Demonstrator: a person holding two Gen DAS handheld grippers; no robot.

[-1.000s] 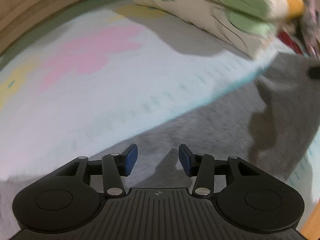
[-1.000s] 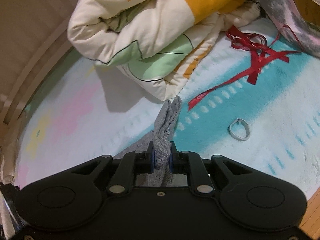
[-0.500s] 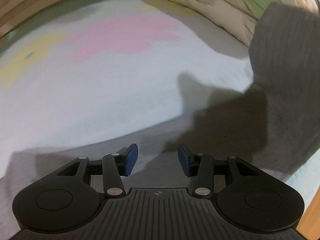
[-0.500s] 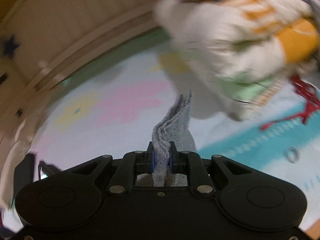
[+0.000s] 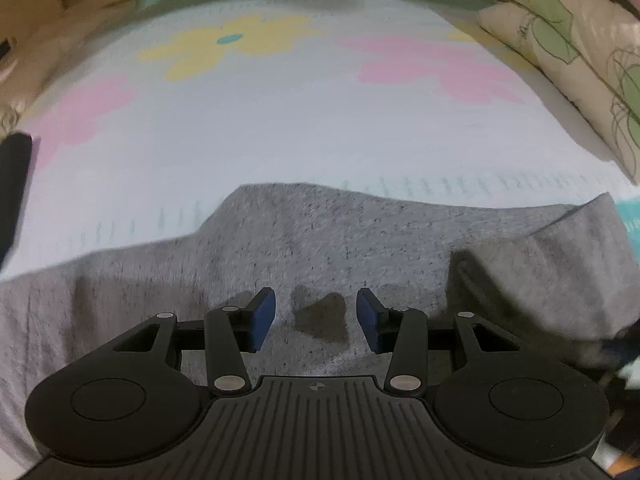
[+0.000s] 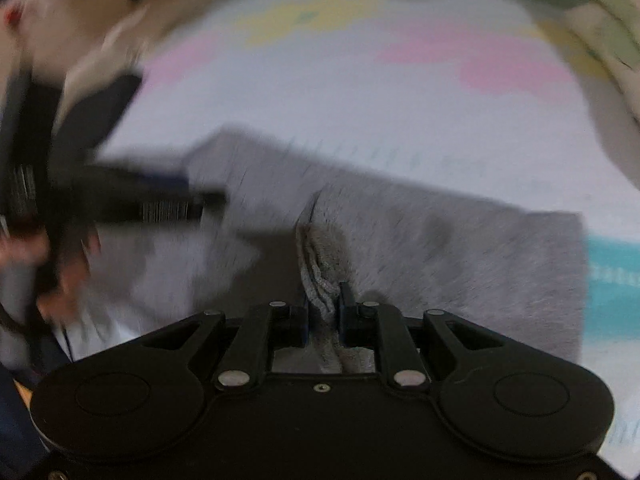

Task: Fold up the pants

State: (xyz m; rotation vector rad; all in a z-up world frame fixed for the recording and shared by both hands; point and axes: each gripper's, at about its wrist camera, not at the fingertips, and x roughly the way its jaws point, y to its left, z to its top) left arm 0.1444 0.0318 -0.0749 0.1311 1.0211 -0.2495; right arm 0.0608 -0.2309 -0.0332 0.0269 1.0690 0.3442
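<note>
The grey pants (image 5: 328, 240) lie spread across a pale blanket (image 5: 280, 128) printed with pink and yellow flowers, filling the lower half of both views. From the left wrist camera the left gripper (image 5: 316, 320) hangs over the cloth with its jaws apart and nothing between the blue pads (image 5: 262, 316); only its own shadow falls on the fabric there. That view is fairly sharp and shows what the other does not: a cream quilt (image 5: 568, 52) with green leaf shapes bunched at the upper right, a raised fold of the pants at the right edge, and a dark object, too cropped to identify, at the far left edge. The right wrist camera is heavily blurred, but it alone shows the right gripper (image 6: 324, 312) with a bunched ridge of the pants (image 6: 440, 248) standing up between its narrow jaws, which are opening, the cloth still pressed between them. It also shows the left gripper from outside (image 6: 132, 196), a black smear at the left over the pants, with a person's hand (image 6: 52, 272) below it, and a teal stripe (image 6: 612, 276) of the blanket past the pants' right edge.
</note>
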